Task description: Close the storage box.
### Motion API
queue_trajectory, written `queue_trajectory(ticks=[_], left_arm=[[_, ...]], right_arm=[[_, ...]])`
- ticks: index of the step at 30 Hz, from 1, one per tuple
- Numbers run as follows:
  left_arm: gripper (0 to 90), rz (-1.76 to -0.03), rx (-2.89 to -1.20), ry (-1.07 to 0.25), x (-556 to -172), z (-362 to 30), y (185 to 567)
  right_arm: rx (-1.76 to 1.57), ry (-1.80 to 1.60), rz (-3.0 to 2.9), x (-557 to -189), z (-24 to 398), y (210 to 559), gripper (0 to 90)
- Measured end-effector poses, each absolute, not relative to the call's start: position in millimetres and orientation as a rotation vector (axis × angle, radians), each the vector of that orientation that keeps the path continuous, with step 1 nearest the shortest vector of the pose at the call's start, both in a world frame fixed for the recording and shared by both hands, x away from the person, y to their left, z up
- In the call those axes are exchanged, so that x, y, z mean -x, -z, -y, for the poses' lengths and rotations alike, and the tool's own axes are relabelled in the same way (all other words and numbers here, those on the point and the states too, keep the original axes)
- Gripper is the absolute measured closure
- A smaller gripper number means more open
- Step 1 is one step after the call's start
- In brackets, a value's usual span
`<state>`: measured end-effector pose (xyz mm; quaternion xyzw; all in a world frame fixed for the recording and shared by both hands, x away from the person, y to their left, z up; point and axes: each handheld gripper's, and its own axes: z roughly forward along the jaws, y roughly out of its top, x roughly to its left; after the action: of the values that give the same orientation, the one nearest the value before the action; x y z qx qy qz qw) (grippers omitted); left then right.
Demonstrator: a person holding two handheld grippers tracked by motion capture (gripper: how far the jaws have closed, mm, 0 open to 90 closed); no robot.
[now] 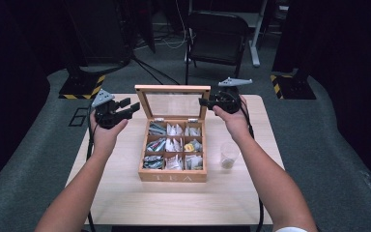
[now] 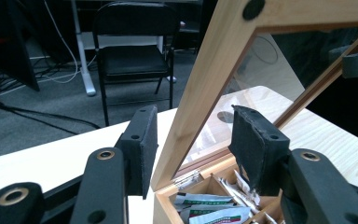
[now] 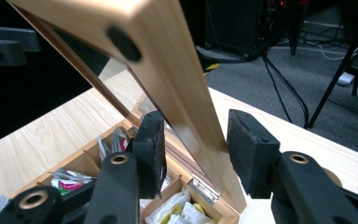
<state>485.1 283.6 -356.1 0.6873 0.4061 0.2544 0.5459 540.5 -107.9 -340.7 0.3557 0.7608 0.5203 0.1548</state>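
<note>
Tea box (image 1: pixel 172 176): light wooden box with "TEA" on its front wall, sitting at the middle of the table, nine compartments in a three-by-three grid, each holding tea bags in white, green or yellow wrappers.
Lid (image 1: pixel 172 88): wooden frame around a clear pane, hinged at the back wall of the box, standing open and nearly upright; black round bumpers sit on the frame corners.
Left gripper (image 1: pixel 131 105): held in the person's left hand (image 1: pixel 105 133) at the left edge of the lid; in the left gripper view (image 2: pixel 193 142) its jaws are spread with the lid's side rail between them, neither pad pressed on the wood.
Right gripper (image 1: pixel 204 101): held in the right hand (image 1: pixel 234 120) at the lid's right edge; in the right gripper view (image 3: pixel 195 149) the jaws are parted on either side of the frame rail, with a gap on the outer side.
Plastic cup (image 1: pixel 229 155): clear, upright, just right of the box.
Table (image 1: pixel 125 198): pale wood grain.
Folding chair (image 1: pixel 217 34): black, on the floor beyond the table.
</note>
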Motion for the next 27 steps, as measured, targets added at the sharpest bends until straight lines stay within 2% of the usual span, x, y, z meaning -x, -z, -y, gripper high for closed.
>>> queue_trajectory(ticks=[6, 27], left_arm=[[54.7, -0.937, -1.638, -0.593, -483.1, -280.2, 351.7], [57.4, -0.849, -1.692, -0.589, -461.7, -270.0, 349.4]], right_arm=[[-0.987, -1.483, -2.185, -526.5, 108.9, 337.6, 56.8], [-0.922, -1.508, -2.192, -493.5, 111.5, 338.1, 51.3]])
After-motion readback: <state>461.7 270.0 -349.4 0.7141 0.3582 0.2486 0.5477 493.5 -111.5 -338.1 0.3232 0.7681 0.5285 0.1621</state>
